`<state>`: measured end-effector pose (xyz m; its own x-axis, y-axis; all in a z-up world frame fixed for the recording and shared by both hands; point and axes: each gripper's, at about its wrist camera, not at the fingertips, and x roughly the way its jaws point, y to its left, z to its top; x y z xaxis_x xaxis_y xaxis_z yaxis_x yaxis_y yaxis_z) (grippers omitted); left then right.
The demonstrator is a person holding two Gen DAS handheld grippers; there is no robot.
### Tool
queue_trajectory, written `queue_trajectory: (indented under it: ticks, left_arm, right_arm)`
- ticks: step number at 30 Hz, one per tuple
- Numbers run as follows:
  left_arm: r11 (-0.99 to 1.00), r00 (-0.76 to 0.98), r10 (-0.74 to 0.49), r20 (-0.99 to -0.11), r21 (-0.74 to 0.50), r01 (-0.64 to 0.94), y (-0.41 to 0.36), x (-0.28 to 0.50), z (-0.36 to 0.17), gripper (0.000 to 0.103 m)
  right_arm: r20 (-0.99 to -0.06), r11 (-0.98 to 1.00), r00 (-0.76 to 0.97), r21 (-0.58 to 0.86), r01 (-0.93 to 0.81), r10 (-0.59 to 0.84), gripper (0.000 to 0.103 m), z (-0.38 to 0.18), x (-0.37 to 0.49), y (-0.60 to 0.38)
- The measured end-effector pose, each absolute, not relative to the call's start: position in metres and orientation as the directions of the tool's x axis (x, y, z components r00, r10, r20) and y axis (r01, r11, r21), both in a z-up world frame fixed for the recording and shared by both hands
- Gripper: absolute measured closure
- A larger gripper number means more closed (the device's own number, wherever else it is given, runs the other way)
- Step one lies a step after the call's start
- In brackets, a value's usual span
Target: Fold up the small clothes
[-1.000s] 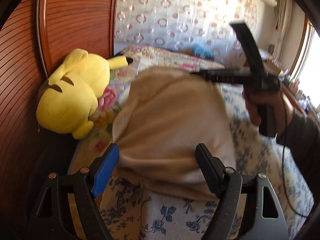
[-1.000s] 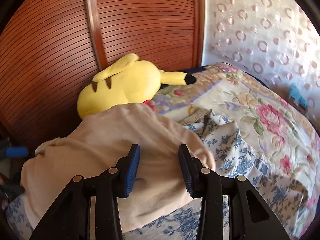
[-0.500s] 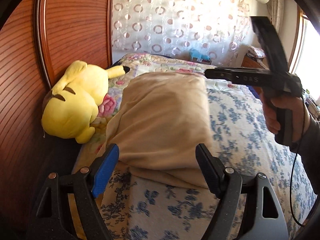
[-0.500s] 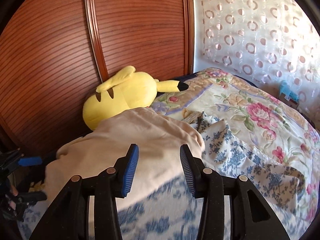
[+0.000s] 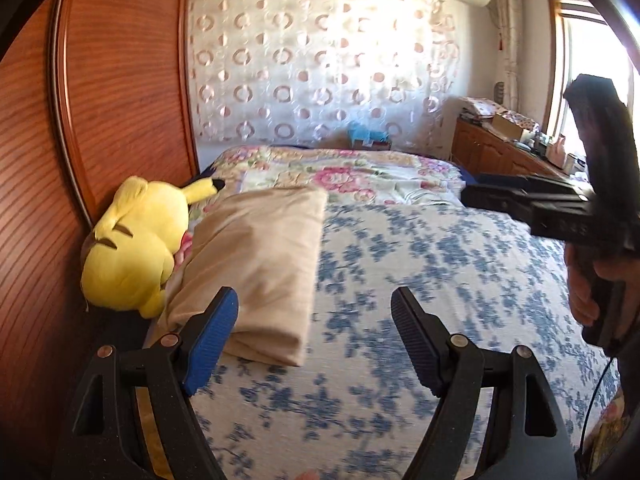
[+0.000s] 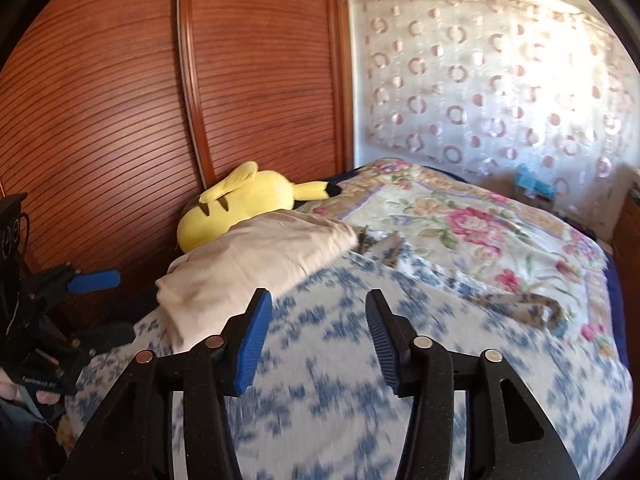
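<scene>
The folded beige garment is seen lying on the blue-flowered bedspread, touching the yellow plush toy. Both the left gripper and right gripper are held spread wide, empty, near the garment without touching it.

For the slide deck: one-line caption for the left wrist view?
Open left gripper hovers near the folded beige garment lying beside a yellow plush on the bed.

Both grippers' jaws apart, empty.
</scene>
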<state>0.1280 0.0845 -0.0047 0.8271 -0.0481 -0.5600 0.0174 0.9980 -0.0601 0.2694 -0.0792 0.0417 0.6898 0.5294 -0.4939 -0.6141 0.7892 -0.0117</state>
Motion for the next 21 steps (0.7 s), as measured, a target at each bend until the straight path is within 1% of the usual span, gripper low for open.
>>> queue_trajectory:
  ticks: [2, 5, 14, 17, 21]
  left_arm:
    - [0.999, 0.837, -0.046, -0.545, -0.043, 0.026, 0.070, 0.120, 0.000, 0.023]
    - [0.999, 0.850, -0.050, -0.525, -0.022, 0.045, 0.050, 0.109, 0.007, 0.023]
    - [0.995, 0.872, -0.100, -0.479, -0.025, 0.100, 0.000, 0.081, 0.027, 0.023]
    - [0.992, 0.878, -0.122, -0.463, -0.032, 0.121, -0.010, 0.073, 0.036, 0.023]
    - [0.990, 0.882, -0.135, -0.451, -0.034, 0.134, -0.025, 0.067, 0.046, 0.023]
  right_arm:
    - [-0.478, 0.808, 0.711, -0.004, -0.589, 0.517, 0.037, 0.043, 0.246, -0.097]
    - [-0.458, 0.850, 0.758, -0.007, -0.527, 0.465, 0.028, 0.045, 0.210, -0.122]
    - [-0.396, 0.929, 0.852, 0.006, -0.370, 0.342, 0.026, 0.054, 0.104, -0.187]
    - [-0.373, 0.952, 0.885, -0.012, -0.306, 0.280, 0.026, 0.063, 0.078, -0.201]
    - [-0.350, 0.965, 0.903, 0.005, -0.262, 0.247, 0.026, 0.070, 0.048, -0.217]
